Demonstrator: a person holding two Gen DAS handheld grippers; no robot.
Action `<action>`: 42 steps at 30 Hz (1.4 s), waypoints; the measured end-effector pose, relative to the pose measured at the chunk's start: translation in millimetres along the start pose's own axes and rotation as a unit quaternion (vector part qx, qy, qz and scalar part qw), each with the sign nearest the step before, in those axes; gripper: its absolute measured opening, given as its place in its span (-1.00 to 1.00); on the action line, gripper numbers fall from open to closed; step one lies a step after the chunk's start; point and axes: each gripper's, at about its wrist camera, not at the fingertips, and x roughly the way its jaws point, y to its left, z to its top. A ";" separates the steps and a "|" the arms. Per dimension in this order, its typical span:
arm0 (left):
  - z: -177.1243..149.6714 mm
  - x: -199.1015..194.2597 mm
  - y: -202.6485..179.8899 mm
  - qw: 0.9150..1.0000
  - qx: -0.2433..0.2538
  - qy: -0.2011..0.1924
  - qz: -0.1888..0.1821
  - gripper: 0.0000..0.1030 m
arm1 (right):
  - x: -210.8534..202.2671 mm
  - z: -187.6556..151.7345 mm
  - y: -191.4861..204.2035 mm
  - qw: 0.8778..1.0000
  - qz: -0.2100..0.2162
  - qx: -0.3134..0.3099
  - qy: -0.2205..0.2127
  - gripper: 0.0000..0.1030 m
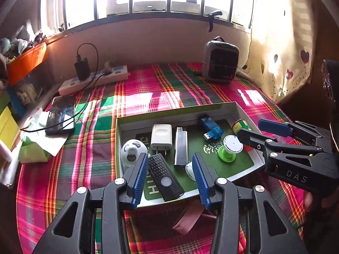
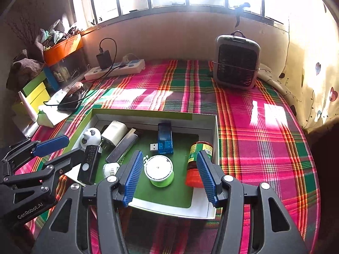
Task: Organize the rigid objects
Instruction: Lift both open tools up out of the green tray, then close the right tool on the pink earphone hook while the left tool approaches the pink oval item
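Box (image 1: pixel 180 111) on plaid bed holds all items. Left claw (image 1: pixel 169 175) half open, empty, above black remote (image 1: pixel 165 175); remote's long axis runs along fingers. Right claw (image 2: pixel 169 175) half open, empty, above green spool (image 2: pixel 160 172); red-capped bottle (image 2: pixel 198 165) by right finger.

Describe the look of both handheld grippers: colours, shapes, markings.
Both match: black skeletal frames with triangular cut-outs and silver rivets, carrying ribbed blue pads. The left gripper shows "GenRobot.AI" in white from the right wrist view; the right gripper reads "DAS" from the left.
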 end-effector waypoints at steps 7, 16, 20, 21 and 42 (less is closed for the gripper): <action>-11.7 -13.9 7.3 1.000 -0.014 -0.006 -0.004 -0.18 | -14.2 -9.6 8.2 1.000 0.009 -0.013 -0.008 0.05; -31.7 -35.4 31.2 0.998 -0.052 -0.016 -0.025 -0.18 | -26.2 -29.0 16.2 0.999 0.027 -0.027 -0.006 0.05; -43.9 -39.3 43.3 0.997 -0.071 -0.011 -0.031 -0.18 | -26.5 -40.7 21.6 0.998 0.046 -0.038 0.004 0.05; -48.4 -40.4 45.6 0.997 -0.074 -0.011 -0.032 -0.18 | -26.1 -43.9 23.6 0.998 0.050 -0.042 0.007 0.05; -88.7 -32.0 73.9 0.990 -0.117 0.034 -0.078 -0.16 | 6.6 -71.7 58.6 0.988 0.102 -0.098 0.059 0.05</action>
